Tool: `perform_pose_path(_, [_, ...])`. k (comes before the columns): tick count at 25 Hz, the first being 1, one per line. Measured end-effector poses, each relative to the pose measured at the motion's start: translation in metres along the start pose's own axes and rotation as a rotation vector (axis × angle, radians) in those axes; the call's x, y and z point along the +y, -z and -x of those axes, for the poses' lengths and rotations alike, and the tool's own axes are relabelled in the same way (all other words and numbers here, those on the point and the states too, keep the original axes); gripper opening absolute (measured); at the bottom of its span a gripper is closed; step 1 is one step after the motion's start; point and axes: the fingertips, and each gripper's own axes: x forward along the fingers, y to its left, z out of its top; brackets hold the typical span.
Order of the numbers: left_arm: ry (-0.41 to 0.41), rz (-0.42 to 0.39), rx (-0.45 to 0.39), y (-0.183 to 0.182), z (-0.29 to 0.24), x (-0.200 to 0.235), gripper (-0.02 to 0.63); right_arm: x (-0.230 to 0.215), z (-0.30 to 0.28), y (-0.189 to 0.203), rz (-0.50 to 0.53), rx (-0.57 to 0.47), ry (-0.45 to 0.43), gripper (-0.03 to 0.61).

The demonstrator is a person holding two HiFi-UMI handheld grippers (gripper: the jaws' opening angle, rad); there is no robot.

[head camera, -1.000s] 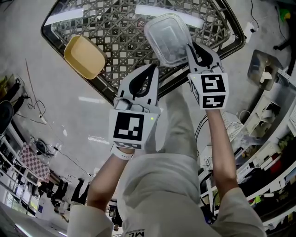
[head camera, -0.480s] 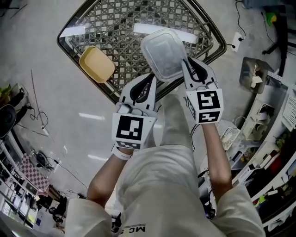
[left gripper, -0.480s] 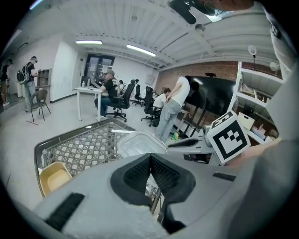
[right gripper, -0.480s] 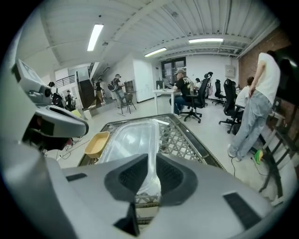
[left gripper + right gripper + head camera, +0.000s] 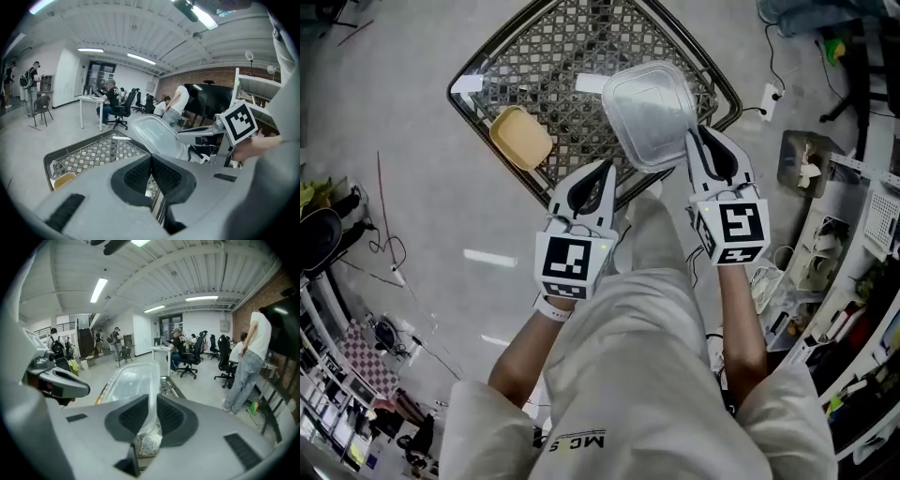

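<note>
Container (image 5: 649, 114) raised higher in right hand-held gripper (image 5: 701, 141), basket (image 5: 572, 56) farther

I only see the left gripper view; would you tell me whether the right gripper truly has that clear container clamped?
Observer: Yes, the right gripper view shows the right gripper shut on the rim of the clear container.
Operator: Thank you. What is the yellow thing low on my left?
Observer: The head view shows a shallow yellow tray lying flat on the lattice table, near its left edge.
Operator: And where is the container relative to the table?
Observer: In the head view it hangs over the table's near right side.
</note>
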Motion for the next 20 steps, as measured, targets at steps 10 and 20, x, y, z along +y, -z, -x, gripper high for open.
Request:
perform_pose_path(10, [-0.013,-0.018,-0.119,-0.05,0.044,-0.014,0.023,0.012,0.06,-0.067,-0.022,-0.162,0.011,0.069])
perform_pose_path(20, [-0.046,-0.032,-0.205,-0.079,0.079,-0.007,0.023,0.028,0.098,-0.11,-0.036,-0.284,0.03,0.069])
